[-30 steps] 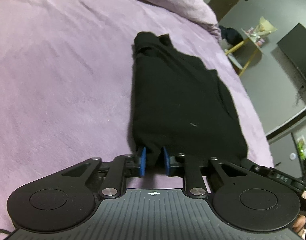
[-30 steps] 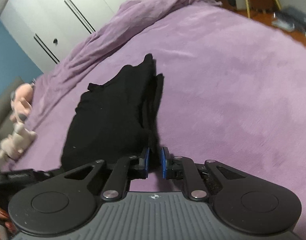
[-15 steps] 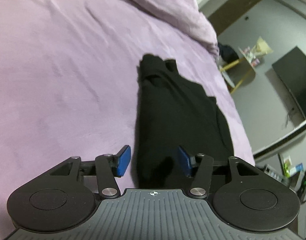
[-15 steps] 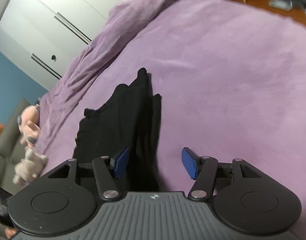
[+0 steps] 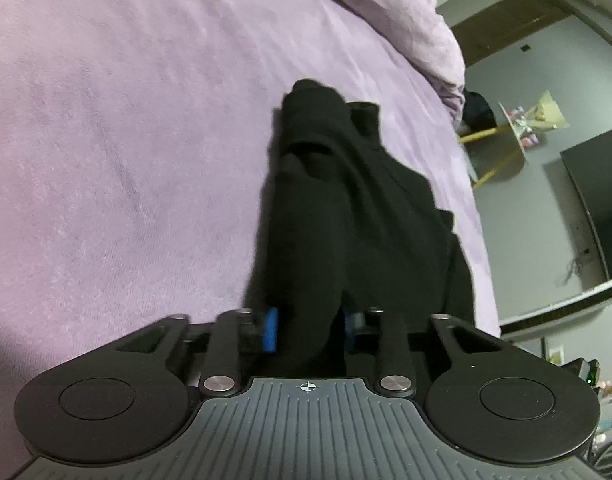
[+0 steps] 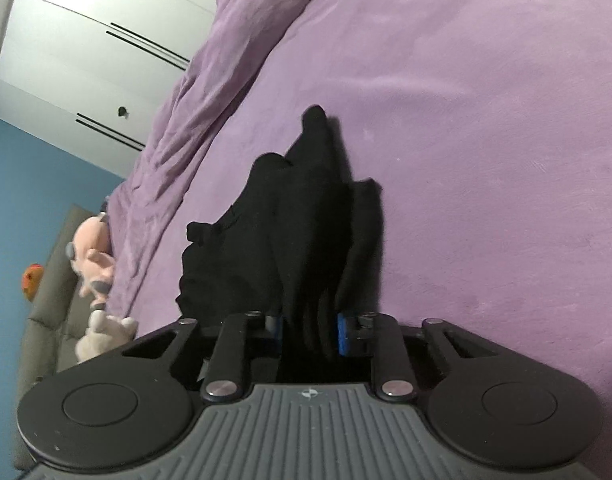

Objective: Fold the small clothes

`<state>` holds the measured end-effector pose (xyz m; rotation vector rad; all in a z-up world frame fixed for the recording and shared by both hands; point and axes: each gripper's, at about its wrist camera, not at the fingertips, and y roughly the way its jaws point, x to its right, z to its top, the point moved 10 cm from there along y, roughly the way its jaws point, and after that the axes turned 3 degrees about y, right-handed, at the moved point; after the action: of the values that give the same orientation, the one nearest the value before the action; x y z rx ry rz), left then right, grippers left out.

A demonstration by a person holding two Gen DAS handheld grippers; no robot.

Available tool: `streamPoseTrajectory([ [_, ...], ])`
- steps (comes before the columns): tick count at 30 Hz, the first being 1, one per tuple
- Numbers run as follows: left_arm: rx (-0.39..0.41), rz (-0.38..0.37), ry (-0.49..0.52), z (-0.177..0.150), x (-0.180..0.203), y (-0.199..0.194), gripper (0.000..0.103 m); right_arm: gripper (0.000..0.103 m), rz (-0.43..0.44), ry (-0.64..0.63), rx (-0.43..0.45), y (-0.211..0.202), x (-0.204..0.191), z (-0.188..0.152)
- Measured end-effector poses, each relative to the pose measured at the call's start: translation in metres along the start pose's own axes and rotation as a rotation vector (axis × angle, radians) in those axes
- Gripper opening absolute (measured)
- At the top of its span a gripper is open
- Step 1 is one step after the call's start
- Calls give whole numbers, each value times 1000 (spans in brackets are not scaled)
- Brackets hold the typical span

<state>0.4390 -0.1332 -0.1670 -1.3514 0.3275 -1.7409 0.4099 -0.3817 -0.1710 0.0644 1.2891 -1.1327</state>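
A black garment (image 5: 358, 216) lies folded lengthwise on the purple bed cover (image 5: 117, 152). Its near end is bunched and lifted. My left gripper (image 5: 310, 330) is shut on one near corner of the garment, cloth filling the gap between its blue pads. In the right wrist view the same garment (image 6: 289, 232) stretches away, and my right gripper (image 6: 308, 332) is shut on the other near corner. The far end of the garment rests on the bed.
A rumpled purple duvet (image 6: 209, 92) lies along the far side of the bed. Stuffed toys (image 6: 91, 256) sit on a grey sofa at left. A small table (image 5: 502, 148) and a dark TV (image 5: 602, 208) stand beyond the bed's right edge.
Both grippers opened half a second ago, then closed again on the garment's near end. The near end is now bunched and raised off the bed.
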Motion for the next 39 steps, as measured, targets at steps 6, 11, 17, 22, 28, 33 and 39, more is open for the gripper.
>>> streamPoseTrajectory([
  [6,52,-41,74,10,23,-36,25,18,64,19,-29,-9,-31,-11],
  [11,69,-19,86,12,18,-77,25,18,115,44,-78,-9,-54,-32],
  [17,31,3,44,-9,-7,-132,25,18,145,104,-243,-9,-69,-88],
  [22,-36,30,-38,-58,-44,-166,26,20,62,34,-353,-15,-63,-144],
  [28,-2,221,3,-82,-81,-185,32,32,-148,-133,-148,-43,-73,-130],
  [33,130,244,42,-45,-69,-182,44,31,-127,-288,-125,-17,-128,-144],
  [39,78,214,-124,-20,-101,-123,42,28,-219,-475,-116,45,-145,-166],
])
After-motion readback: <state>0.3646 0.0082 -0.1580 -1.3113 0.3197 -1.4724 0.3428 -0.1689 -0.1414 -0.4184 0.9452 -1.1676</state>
